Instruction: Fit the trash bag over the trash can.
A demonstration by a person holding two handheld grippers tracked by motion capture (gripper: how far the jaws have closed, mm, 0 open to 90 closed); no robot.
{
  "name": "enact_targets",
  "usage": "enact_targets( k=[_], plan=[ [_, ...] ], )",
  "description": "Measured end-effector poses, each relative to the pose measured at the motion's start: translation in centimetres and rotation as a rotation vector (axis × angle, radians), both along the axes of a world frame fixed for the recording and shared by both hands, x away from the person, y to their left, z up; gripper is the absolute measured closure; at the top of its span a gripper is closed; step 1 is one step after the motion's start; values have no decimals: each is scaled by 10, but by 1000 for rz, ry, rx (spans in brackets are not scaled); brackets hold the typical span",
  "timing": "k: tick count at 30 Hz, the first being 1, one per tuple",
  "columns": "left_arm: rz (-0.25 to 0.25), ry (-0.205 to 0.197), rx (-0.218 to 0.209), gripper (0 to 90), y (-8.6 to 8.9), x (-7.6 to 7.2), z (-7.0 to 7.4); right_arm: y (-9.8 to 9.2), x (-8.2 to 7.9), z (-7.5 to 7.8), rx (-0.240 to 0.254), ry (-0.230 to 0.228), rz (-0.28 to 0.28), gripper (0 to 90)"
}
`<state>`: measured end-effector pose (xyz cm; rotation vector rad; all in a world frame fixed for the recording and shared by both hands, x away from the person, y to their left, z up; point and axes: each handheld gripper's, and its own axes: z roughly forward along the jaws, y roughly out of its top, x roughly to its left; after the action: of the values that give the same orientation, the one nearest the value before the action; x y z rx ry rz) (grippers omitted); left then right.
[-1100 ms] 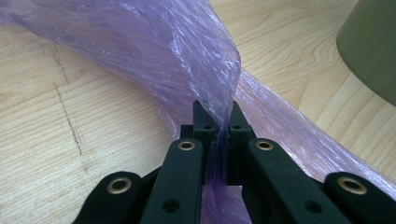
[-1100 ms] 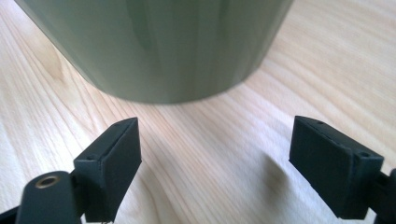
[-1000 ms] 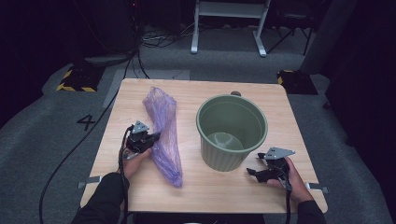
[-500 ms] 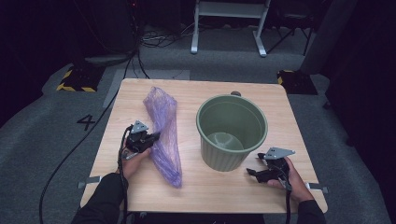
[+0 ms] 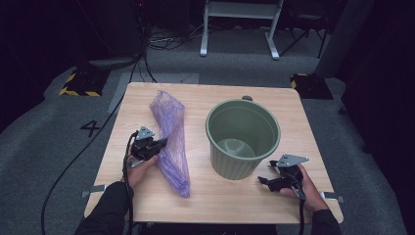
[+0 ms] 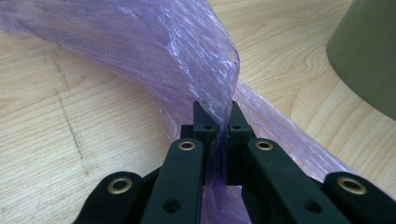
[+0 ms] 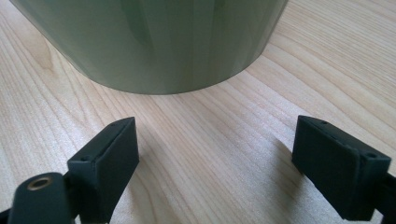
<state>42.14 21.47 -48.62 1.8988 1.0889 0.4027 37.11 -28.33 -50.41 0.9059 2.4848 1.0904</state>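
Purple plastic film makes up the bag (image 5: 171, 142), which lies stretched along the left half of the wooden table (image 5: 215, 200), its far end near the table's far-left part and its near end tapering toward the near edge. The left claw (image 5: 157, 145) is clamped on the bag's left edge about midway along it; in the left gripper view the film (image 6: 154, 51) is pinched between the two black jaws, which stand together with only the thin plastic between them, and the film rises in a crumpled fold just beyond them. To the right of the bag, just beside it, stands an upright green bucket (image 5: 243, 137), open at the top. The right claw (image 5: 264, 175) sits on the near-right part of the table, close to the bucket's base but not touching it; in the right gripper view its jaws stand wide apart with bare wood between them and the bucket's wall (image 7: 154, 42) just ahead.
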Motion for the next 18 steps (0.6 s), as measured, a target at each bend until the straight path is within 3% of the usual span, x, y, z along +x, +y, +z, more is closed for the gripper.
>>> enact_targets(
  k=[11, 18],
  plan=[
    [-19, -42, -20, 873, -4, 4, 17, 0, -1, 0, 1, 1, -7, 146],
    [-21, -74, -66, 874, -6, 8, 36, -1, -3, 0, 1, 1, -13, 146]
  ],
)
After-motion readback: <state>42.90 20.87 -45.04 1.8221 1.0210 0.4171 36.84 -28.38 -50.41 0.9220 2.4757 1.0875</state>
